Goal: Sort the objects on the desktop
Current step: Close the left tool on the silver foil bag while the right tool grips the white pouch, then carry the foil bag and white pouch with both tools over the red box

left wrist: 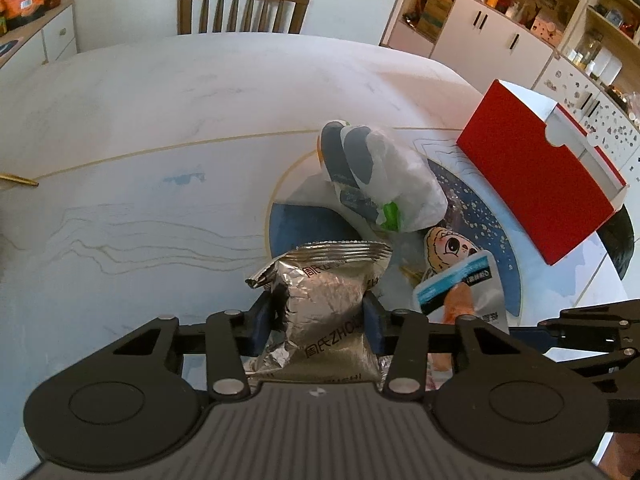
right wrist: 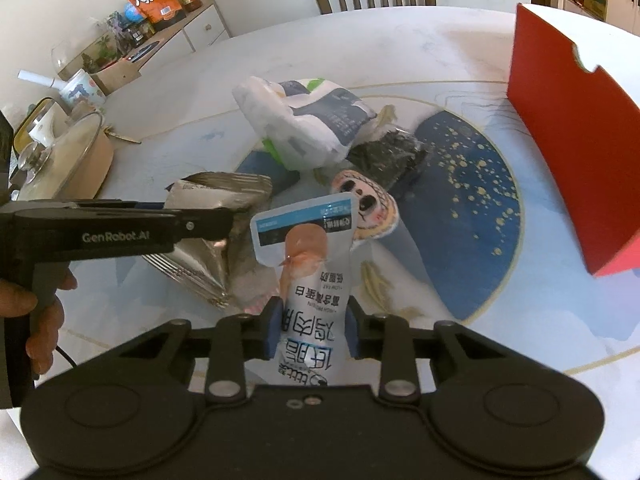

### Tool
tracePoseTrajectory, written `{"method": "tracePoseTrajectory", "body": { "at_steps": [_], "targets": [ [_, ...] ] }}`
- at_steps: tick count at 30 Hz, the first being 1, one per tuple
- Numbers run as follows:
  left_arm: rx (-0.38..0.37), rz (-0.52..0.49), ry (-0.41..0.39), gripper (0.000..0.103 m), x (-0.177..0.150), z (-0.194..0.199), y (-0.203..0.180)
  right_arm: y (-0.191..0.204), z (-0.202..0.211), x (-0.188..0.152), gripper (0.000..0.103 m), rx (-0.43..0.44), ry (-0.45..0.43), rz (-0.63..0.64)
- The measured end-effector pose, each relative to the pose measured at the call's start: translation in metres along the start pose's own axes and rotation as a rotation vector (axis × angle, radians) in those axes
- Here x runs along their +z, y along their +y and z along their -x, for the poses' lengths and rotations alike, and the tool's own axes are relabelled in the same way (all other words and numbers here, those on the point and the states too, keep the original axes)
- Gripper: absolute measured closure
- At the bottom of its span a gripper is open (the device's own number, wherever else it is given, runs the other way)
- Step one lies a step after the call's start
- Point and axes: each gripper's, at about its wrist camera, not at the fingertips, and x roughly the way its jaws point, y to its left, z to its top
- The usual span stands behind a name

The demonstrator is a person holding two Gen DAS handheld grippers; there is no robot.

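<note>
My left gripper [left wrist: 318, 316] is shut on a crinkled silver snack packet [left wrist: 324, 300], held above the table; the same packet [right wrist: 216, 200] shows in the right wrist view beside the left gripper's black arm. My right gripper [right wrist: 310, 330] is shut on a white and blue sausage pouch [right wrist: 308, 264], which also appears at the lower right of the left wrist view as the pouch [left wrist: 460, 288]. Beyond them lie a white and dark blue bag [left wrist: 376, 176] [right wrist: 308, 120], a small cartoon-face packet [left wrist: 448, 248] [right wrist: 372, 204] and a dark seaweed packet [right wrist: 392, 152].
An open red box [left wrist: 532, 184] [right wrist: 572, 160] stands at the right on the round marble table [left wrist: 140, 120]. A lidded cream pot [right wrist: 68, 160], mug and jars crowd the left. A wooden chair [left wrist: 244, 8] stands behind the table. A hand [right wrist: 36, 312] holds the left gripper.
</note>
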Motion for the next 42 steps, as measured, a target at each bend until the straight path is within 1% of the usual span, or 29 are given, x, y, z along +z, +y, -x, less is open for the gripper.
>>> {"method": "tracePoseTrajectory", "body": {
  "at_steps": [10,18,22,29,32,42],
  "targets": [
    [-0.034,0.066,-0.014,0.060,-0.013,0.016,-0.006,-0.023,0.027,-0.008,0.072,0.006,-0.017,-0.033],
    [-0.075,0.076,-0.022,0.060,-0.016,0.033,-0.028,-0.039,0.052,-0.009,0.072,0.016,-0.036,-0.049],
    [-0.094,0.071,-0.030,0.060,-0.013,0.041,-0.043,-0.048,0.067,-0.009,0.072,0.021,-0.052,-0.058],
    [-0.131,0.021,-0.062,0.060,-0.001,0.056,-0.079,-0.068,0.095,-0.008,0.072,0.014,-0.087,-0.067],
    [-0.155,0.017,-0.069,0.060,0.004,0.058,-0.094,-0.079,0.107,-0.007,0.072,0.010,-0.105,-0.073],
    [-0.208,-0.024,-0.083,0.060,0.024,0.053,-0.145,-0.132,0.147,0.002,0.072,-0.028,-0.168,-0.103]
  ]
}}
